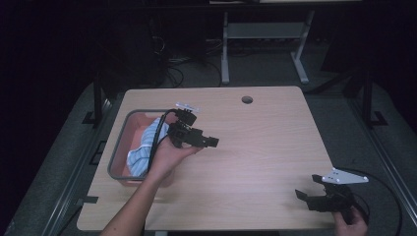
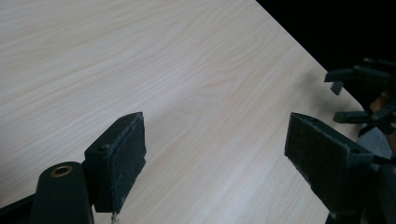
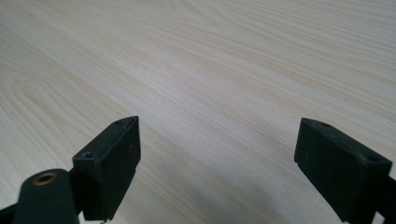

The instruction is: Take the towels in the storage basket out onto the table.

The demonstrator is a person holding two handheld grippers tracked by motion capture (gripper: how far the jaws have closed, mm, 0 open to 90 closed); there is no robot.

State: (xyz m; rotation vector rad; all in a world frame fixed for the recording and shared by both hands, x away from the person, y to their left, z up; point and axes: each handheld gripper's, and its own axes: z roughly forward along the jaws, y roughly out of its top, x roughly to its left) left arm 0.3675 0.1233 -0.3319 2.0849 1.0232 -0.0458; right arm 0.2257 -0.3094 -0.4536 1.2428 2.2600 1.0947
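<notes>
Beside the basket, high view: left gripper [image 1: 212,141] is held in the person's left hand [image 1: 169,157] just right of the basket [image 1: 116,147], pointing away from it over bare table [image 1: 265,147].
Task item: striped cloth [image 1: 142,147] lies bunched inside the basket, on its pink lining; nothing touches it.
Right gripper, high view: right gripper [image 1: 301,194] sits low at the table's near right corner, well apart from the basket, jaws facing toward it.
Left gripper view: jaws stand wide apart with nothing between them; bare wood beneath; right gripper [image 2: 343,100] appears farther off, away from the basket.
Right gripper view: jaws spread wide, nothing held; plain wood grain ahead.
Step in hand, judged: cloth looks deposited in the basket and the left gripper free of it, or else a reach not yet begun; cannot tell which.
Next move, judged: if fetching, turn the left gripper back over the basket rim and descend onto the cloth.
</notes>
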